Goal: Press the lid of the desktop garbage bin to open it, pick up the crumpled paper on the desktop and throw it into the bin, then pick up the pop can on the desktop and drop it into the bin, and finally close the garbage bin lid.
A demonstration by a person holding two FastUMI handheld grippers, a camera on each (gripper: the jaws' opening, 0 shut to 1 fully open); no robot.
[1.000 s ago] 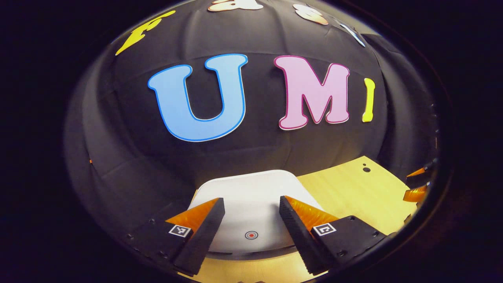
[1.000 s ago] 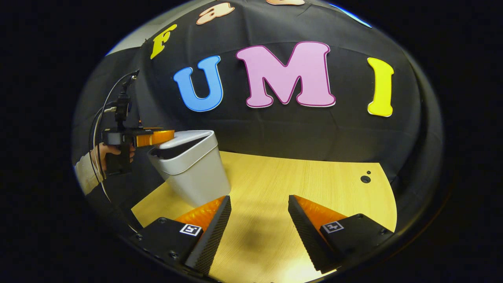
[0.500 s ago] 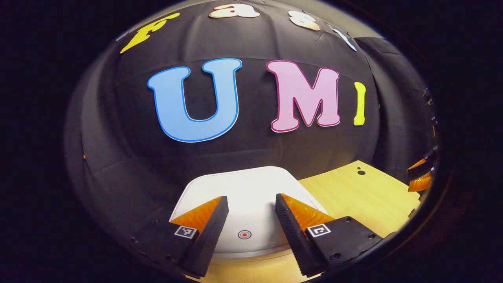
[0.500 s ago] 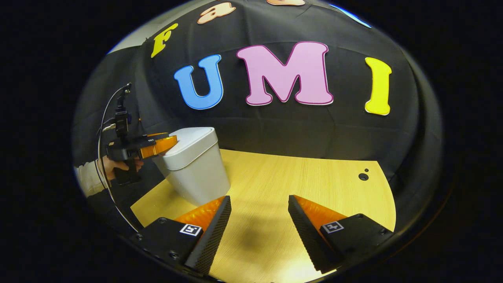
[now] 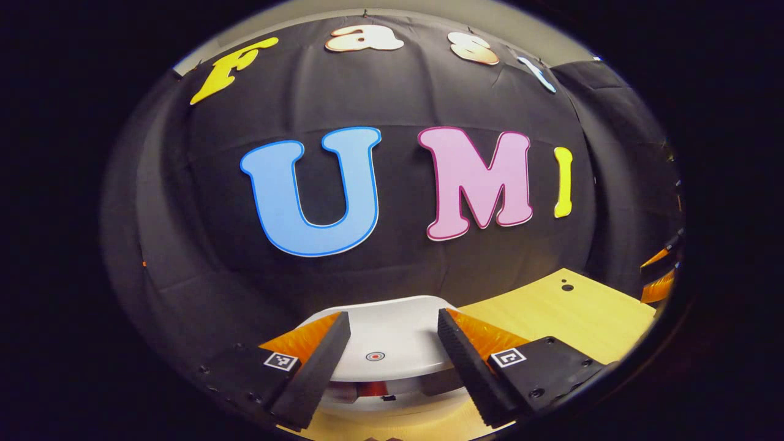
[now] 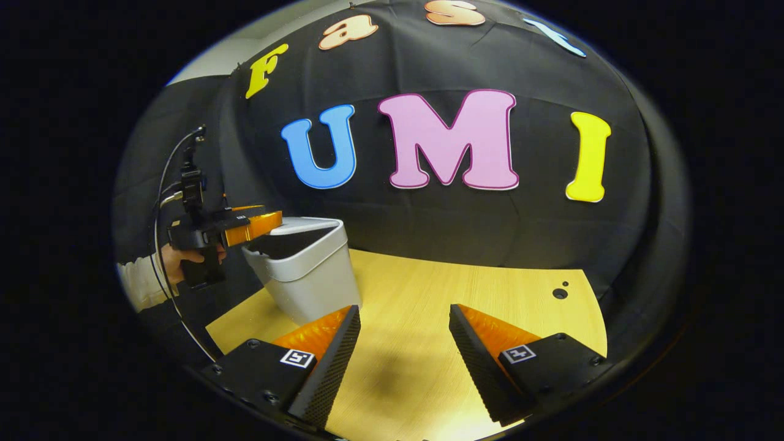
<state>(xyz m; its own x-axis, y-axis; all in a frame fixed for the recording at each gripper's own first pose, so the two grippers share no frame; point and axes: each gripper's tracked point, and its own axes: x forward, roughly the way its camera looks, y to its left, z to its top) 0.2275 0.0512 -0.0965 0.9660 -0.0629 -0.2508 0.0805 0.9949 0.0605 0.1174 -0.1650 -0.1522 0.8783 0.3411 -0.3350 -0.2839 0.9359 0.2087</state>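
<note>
Pale wooden desktop against the black cloth wall.
Both grippers' jaws stand wide, holding nothing; the bin's lid, propped ajar, lies between the left gripper fingers.

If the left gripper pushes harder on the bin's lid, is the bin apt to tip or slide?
The bin looks like thin, light plastic, so it may slide on the smooth tabletop. It tapers to a narrower base, so an off-centre push could tip it. The lid stands ajar with the left gripper at its edge; it probably yields before the bin moves.
</note>
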